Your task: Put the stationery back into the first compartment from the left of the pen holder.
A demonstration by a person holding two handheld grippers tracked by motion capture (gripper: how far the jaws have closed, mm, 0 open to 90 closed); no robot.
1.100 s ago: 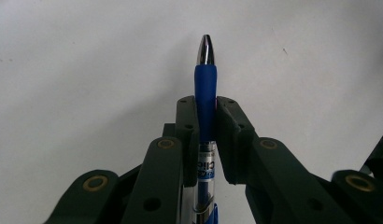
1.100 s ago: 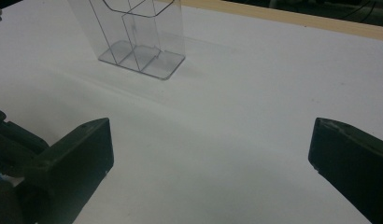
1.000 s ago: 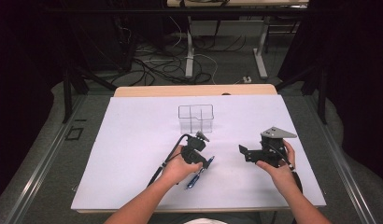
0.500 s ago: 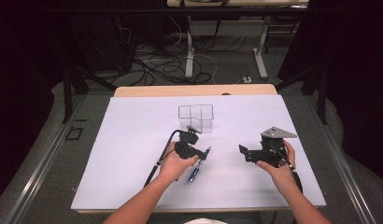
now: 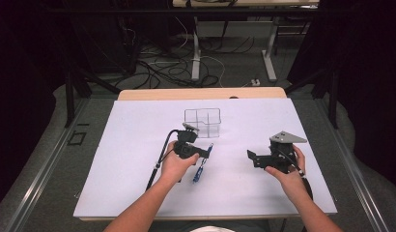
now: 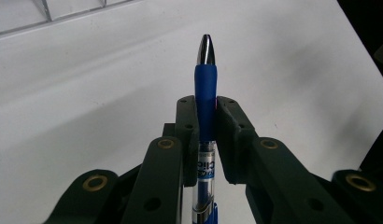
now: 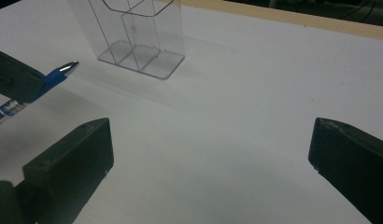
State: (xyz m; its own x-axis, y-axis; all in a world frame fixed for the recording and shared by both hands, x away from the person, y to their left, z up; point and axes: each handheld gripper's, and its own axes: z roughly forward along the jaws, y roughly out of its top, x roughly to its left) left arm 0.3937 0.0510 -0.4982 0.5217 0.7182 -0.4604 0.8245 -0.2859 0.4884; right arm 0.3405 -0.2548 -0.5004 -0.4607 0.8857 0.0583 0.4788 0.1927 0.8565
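A blue pen with a silver tip and a clear barrel is clamped between the jaws of my left gripper, and its tip sticks out past the fingertips. In the high view my left gripper holds the pen just above the white sheet, a little in front of a clear plastic organizer with several compartments. To the right, my right gripper is held off the table with its jaws wide apart. Nothing lies between the right gripper jaws. Beyond them stand the organizer and the pen.
A white sheet covers the table, with a wooden edge at the far side. Cables and desk legs lie on the floor beyond. A black cable trails from the left gripper.
My left hand has carried the pen up and toward the organizer, and the pen's rear end is off the sheet. The right hand has stayed where it was.
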